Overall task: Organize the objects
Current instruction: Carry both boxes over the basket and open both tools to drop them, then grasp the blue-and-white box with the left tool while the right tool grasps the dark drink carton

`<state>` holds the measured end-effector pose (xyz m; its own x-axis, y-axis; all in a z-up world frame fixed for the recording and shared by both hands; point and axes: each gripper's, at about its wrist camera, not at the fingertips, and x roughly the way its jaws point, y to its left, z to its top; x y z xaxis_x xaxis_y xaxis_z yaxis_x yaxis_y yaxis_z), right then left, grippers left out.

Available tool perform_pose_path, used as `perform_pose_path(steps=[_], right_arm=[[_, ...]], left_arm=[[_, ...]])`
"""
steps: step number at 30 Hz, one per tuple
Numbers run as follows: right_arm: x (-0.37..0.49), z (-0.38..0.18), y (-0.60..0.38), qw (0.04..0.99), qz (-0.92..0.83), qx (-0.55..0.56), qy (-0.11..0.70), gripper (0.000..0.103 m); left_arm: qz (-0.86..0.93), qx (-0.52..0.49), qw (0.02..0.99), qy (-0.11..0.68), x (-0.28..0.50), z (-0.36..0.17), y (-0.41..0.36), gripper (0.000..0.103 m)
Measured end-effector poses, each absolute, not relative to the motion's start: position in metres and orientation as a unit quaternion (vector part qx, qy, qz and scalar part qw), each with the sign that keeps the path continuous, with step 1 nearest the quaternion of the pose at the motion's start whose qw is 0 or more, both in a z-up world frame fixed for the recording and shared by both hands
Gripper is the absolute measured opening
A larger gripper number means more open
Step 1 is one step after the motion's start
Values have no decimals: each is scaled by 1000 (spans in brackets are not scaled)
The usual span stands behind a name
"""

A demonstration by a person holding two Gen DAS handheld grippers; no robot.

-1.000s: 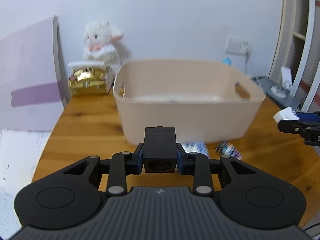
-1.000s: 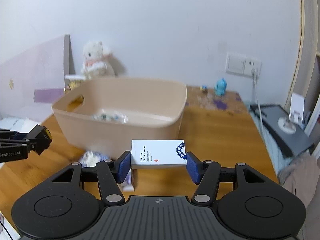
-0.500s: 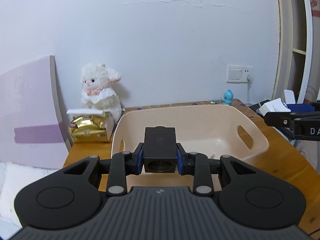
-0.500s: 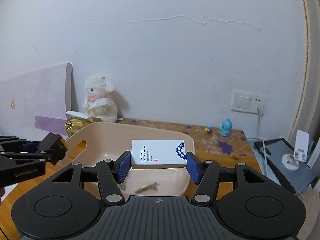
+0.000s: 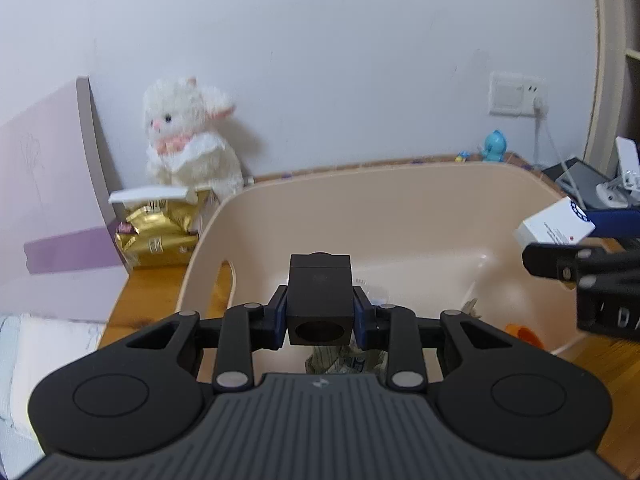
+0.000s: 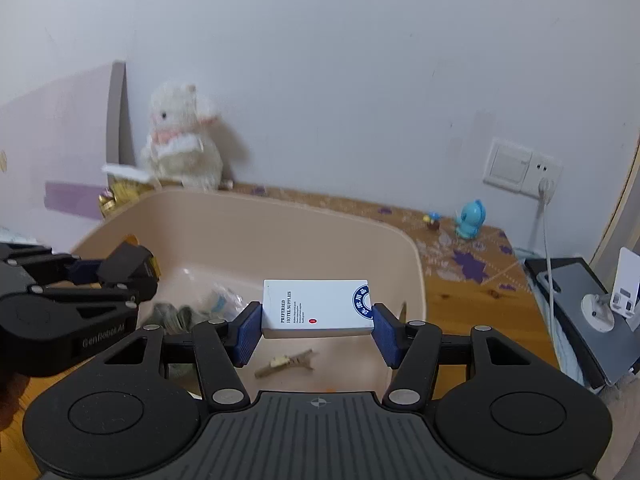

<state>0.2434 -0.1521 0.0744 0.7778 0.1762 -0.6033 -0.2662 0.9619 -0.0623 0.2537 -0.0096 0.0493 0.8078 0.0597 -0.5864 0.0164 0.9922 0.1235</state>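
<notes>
A beige plastic basket (image 5: 400, 208) (image 6: 280, 220) stands on the wooden desk. My left gripper (image 5: 320, 312) is shut on a black cube (image 5: 320, 300) and holds it above the basket's left part; it also shows in the right wrist view (image 6: 128, 272). My right gripper (image 6: 318, 328) is shut on a white box (image 6: 318, 308) with blue print, held above the basket's right part; the box shows in the left wrist view (image 5: 556, 228). In the basket lie clear packets (image 6: 220, 300), crumpled wrappers (image 5: 344, 360), a wooden clip (image 6: 286, 362) and an orange item (image 5: 524, 334).
A white plush lamb (image 5: 188, 136) and a gold box (image 5: 160, 236) sit at the back left by a pink board (image 5: 44, 192). A blue figurine (image 6: 470, 220) stands at the back right under a wall socket (image 6: 520, 166). A grey stand (image 6: 580, 300) lies off the desk's right edge.
Both grippers rose from in front of the basket and moved forward over it, each keeping its object. The basket's inside has come into view below them.
</notes>
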Motion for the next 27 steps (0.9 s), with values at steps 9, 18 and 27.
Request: perform_pose_path(steps=[9,18,27], right_arm=[[236,70,-164,947,120,-44,293,80],[201,90,-191,953,118,-14,278,99],[155,89,-204,949,122,-17,291,103]], left_arm=[[7,58,942,332,257,46,-9,53],[1,63,953,295,223,75,-6,81],[-4,71,955,290,179,81,-6,86]])
